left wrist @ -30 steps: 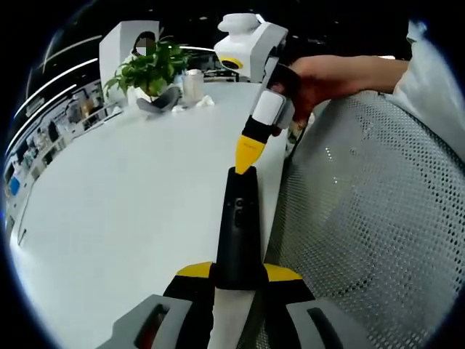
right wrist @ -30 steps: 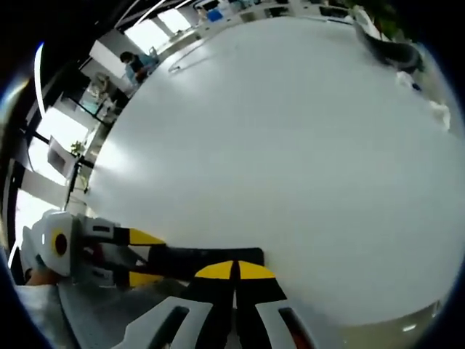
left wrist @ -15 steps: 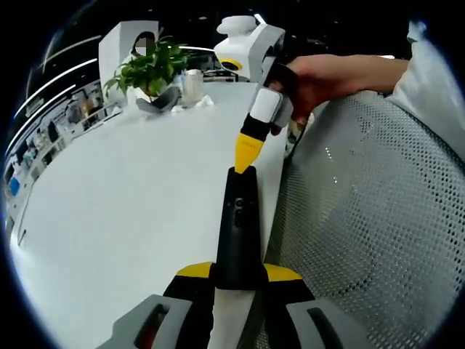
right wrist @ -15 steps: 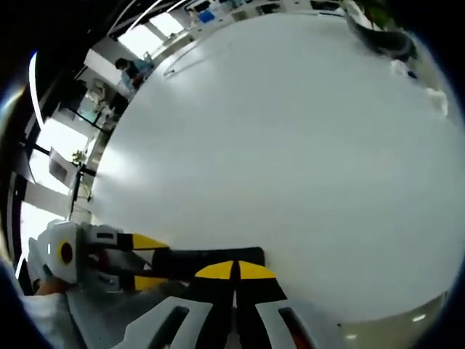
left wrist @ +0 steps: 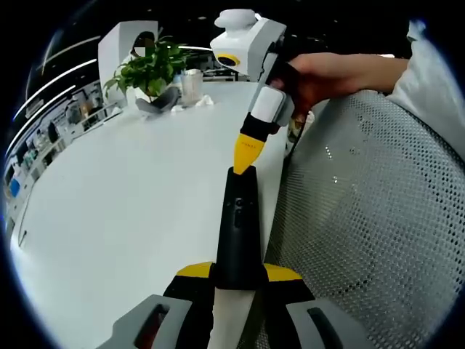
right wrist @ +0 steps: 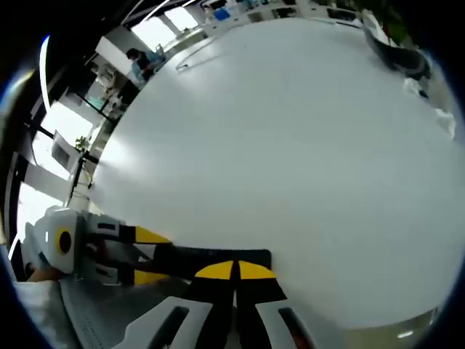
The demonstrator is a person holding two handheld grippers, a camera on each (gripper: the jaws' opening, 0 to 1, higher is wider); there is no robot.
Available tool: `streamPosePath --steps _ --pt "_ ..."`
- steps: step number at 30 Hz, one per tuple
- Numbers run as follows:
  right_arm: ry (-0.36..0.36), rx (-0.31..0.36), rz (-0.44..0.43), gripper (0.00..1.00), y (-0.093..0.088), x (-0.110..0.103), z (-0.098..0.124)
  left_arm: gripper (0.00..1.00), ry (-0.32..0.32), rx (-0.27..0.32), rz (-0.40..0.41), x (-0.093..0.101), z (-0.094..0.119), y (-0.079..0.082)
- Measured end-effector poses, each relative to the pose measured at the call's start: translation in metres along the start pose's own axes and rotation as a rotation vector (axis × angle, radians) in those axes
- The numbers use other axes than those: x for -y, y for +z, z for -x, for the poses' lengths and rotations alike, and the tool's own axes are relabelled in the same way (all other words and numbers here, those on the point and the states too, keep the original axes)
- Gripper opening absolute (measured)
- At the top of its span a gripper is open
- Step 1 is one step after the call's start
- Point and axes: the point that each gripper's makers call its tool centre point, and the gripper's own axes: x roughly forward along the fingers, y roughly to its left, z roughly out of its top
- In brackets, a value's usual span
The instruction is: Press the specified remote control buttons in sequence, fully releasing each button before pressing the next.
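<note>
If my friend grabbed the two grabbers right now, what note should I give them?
Left gripper: shut on the black remote, holding its near end so it points away along the edge of the white table.
Right gripper: jaws together, yellow tip touching the remote's far end; a hand holds it.
Mesh chair sits right beside the remote. A plant stands at the table's far end.
Done: cannot tell which buttons were pressed.
Left: lift the tip fully off before the next press, and keep the remote in view.
</note>
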Motion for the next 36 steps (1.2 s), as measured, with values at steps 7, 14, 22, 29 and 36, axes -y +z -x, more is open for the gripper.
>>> streamPosePath --steps 7,14,22,29,36 --pt "-0.002 -0.009 0.026 0.0 -0.0012 -0.0015 -0.0006 0.24 0.002 -0.004 -0.007 0.0001 -0.0001 -0.0001" --pt "0.009 -0.01 0.013 0.0 -0.0014 -0.0022 -0.0015 0.24 0.002 -0.004 -0.01 0.0002 0.0001 -0.0003" --pt "0.024 -0.015 0.009 0.0 -0.0022 -0.0045 -0.0026 0.24 0.002 -0.003 -0.008 -0.0001 0.0 -0.0005" --pt "0.046 -0.013 -0.047 0.0 -0.0023 -0.0047 -0.0025 0.24 0.003 -0.002 -0.007 0.0 0.0002 -0.0005" --pt "0.042 -0.014 -0.046 0.0 -0.0025 -0.0046 -0.0029 0.24 0.003 -0.001 -0.007 0.0001 0.0002 -0.0006"
